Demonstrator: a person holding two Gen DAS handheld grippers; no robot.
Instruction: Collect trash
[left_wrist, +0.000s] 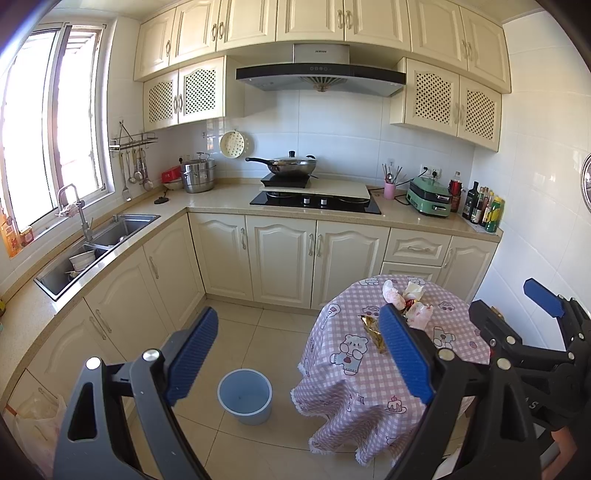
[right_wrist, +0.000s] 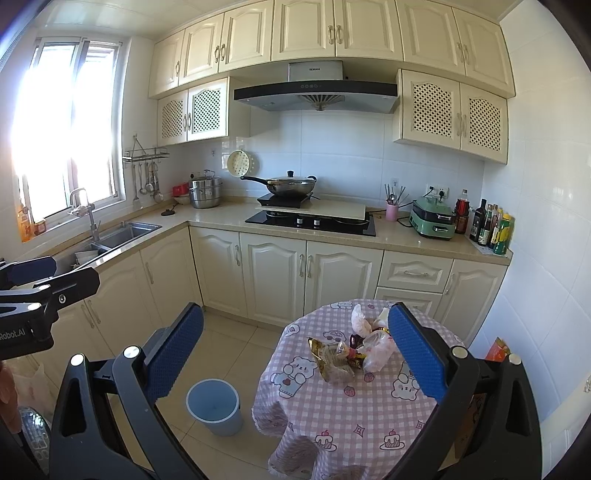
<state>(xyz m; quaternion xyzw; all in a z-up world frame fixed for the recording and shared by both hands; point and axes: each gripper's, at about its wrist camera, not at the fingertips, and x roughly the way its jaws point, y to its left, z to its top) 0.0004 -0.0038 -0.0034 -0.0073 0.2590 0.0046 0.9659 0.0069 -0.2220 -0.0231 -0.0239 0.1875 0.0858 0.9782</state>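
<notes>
Kitchen, L-shaped counter (right_wrist: 406, 238) with cream cabinets (right_wrist: 273, 273) below and above. White tile walls (right_wrist: 535, 206), beige tile floor (right_wrist: 236, 350). Window (right_wrist: 70, 129) at left, strong sunlight. Sink (right_wrist: 122, 230) under it. Hob (right_wrist: 314, 221) with hood (right_wrist: 317, 94) above. Round tabletop under a pink checked cloth (right_wrist: 369, 413).

Crumpled wrappers (right_wrist: 351, 354) heaped mid-table on the pink checked cloth (right_wrist: 369, 413); blue bin (right_wrist: 214, 406) upright on the floor beside.
</notes>
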